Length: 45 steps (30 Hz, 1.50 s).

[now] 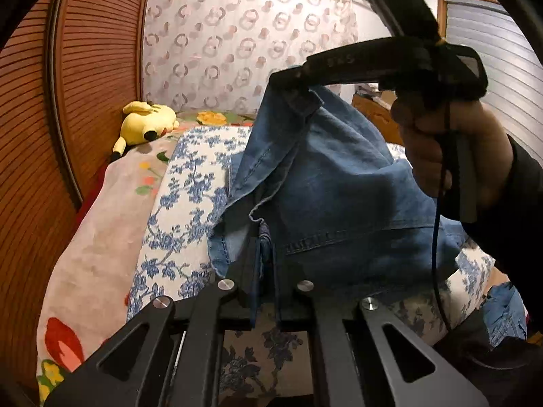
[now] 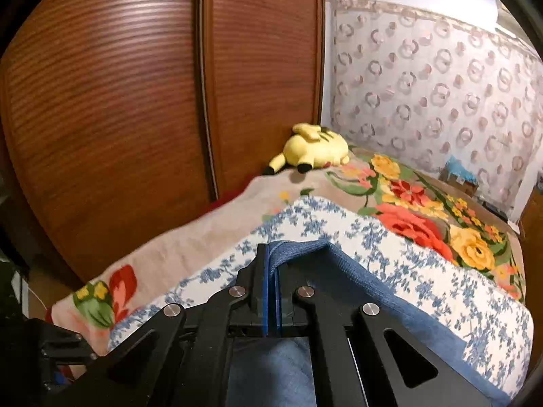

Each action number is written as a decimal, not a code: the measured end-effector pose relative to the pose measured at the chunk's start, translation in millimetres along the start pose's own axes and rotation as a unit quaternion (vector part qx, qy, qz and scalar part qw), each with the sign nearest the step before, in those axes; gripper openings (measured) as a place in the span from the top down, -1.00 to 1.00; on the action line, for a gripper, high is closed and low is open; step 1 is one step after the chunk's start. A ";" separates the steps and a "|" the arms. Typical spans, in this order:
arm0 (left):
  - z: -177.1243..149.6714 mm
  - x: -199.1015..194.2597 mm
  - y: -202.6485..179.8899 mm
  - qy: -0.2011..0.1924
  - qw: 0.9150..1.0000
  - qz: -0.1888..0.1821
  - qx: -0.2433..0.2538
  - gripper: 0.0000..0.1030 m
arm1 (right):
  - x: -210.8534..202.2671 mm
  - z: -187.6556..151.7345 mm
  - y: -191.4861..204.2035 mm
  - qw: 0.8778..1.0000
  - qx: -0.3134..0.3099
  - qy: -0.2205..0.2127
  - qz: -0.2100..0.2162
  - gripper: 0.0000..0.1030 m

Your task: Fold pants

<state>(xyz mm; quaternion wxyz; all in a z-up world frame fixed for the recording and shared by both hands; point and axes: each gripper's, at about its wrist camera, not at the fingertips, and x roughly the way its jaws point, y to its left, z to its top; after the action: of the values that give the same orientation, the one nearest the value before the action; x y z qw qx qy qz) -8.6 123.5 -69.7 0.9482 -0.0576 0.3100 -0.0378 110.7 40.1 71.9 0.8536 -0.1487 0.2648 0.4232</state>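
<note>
Blue denim pants [image 1: 325,183] hang lifted above a bed with a blue-and-white floral sheet [image 1: 176,203]. My left gripper [image 1: 266,271] is shut on a lower edge of the pants, the cloth bunched between its jaws. My right gripper [image 1: 295,84] shows in the left wrist view, held by a hand [image 1: 441,149], shut on a raised corner of the pants. In the right wrist view my right gripper [image 2: 273,271] is shut on a fold of the pants [image 2: 305,249], which drape down to the right over the sheet [image 2: 407,264].
A yellow plush toy [image 2: 315,149] lies at the far end of the bed on a flowered blanket [image 2: 424,217]. A wooden slatted wardrobe [image 2: 135,101] stands along the left of the bed. A patterned curtain [image 1: 244,40] hangs behind.
</note>
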 end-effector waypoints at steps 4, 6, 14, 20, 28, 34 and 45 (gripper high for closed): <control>-5.3 8.1 3.4 0.015 1.000 0.003 0.000 0.85 | 8.7 -7.9 -15.3 0.999 0.012 0.032 0.010 0.88; -6.2 9.0 4.2 0.018 1.000 0.003 -0.001 0.85 | 5.5 -11.8 -23.6 0.999 0.011 0.030 0.015 0.56; -3.3 13.9 4.7 0.027 1.000 0.004 -0.010 0.74 | -36.4 -22.8 -66.7 0.999 0.034 0.017 -0.023 0.12; 1.8 17.1 5.8 0.020 1.000 -0.001 -0.014 0.09 | -64.6 -57.6 -104.6 0.995 0.071 0.038 -0.061 0.12; 4.0 28.9 -4.8 0.029 1.000 -0.009 -0.006 -0.45 | -39.7 -85.6 -136.7 0.984 0.138 0.098 -0.061 0.23; 4.6 31.5 -9.3 0.033 0.999 -0.011 -0.001 -0.49 | -24.3 -81.3 -137.5 0.982 0.150 0.104 -0.046 0.49; 1.2 27.9 -8.3 0.029 1.000 -0.011 -0.004 -0.49 | -32.8 -71.7 -123.3 0.988 0.113 0.066 -0.079 0.94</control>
<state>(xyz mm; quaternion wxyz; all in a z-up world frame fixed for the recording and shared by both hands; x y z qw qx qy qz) 14.3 112.4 -84.0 0.9381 -0.0639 0.3368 -0.0487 169.6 -89.0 36.0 0.8762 -0.0997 0.3540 0.3114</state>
